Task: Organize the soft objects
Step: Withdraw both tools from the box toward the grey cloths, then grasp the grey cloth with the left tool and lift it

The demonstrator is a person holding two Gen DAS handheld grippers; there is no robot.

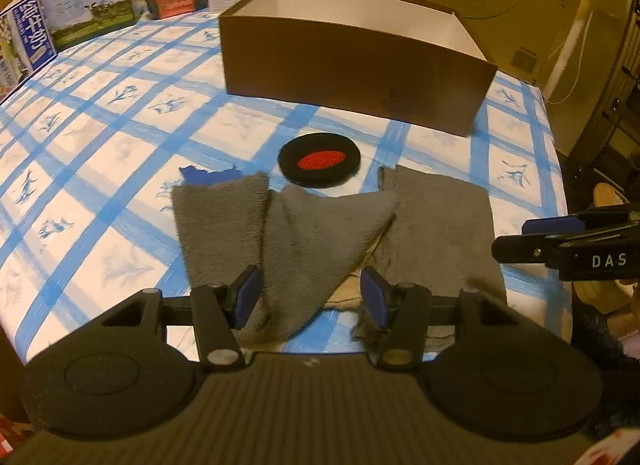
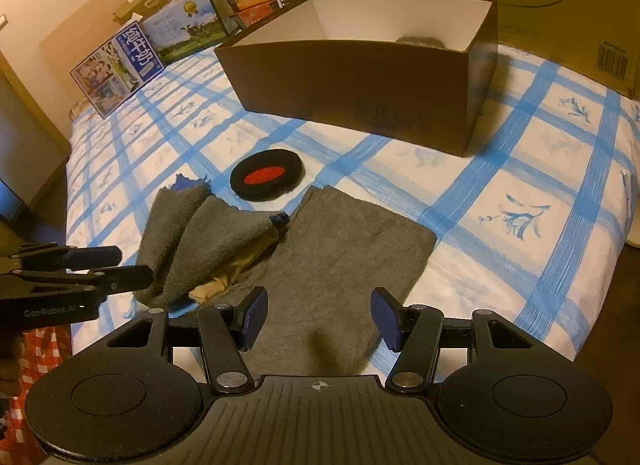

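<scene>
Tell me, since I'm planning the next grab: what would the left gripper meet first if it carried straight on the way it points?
Most likely the crumpled grey towel: the left gripper stands open with the towel's folded flap right between and ahead of its fingers. The black and red pad lies farther on. Depth is hard to judge here.

Right gripper (image 2: 319, 319) fingers spread above grey towel (image 2: 344, 249).

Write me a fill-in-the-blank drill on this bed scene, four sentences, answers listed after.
1. The round black pad has a ____ oval centre.
2. The brown box stands open, and its inside walls are ____.
3. Both the left gripper and the right gripper hover with jaws ____ over the grey cloths.
4. The bedsheet shows a checked pattern of ____ stripes on white.

Answers: red; white; open; blue
</scene>
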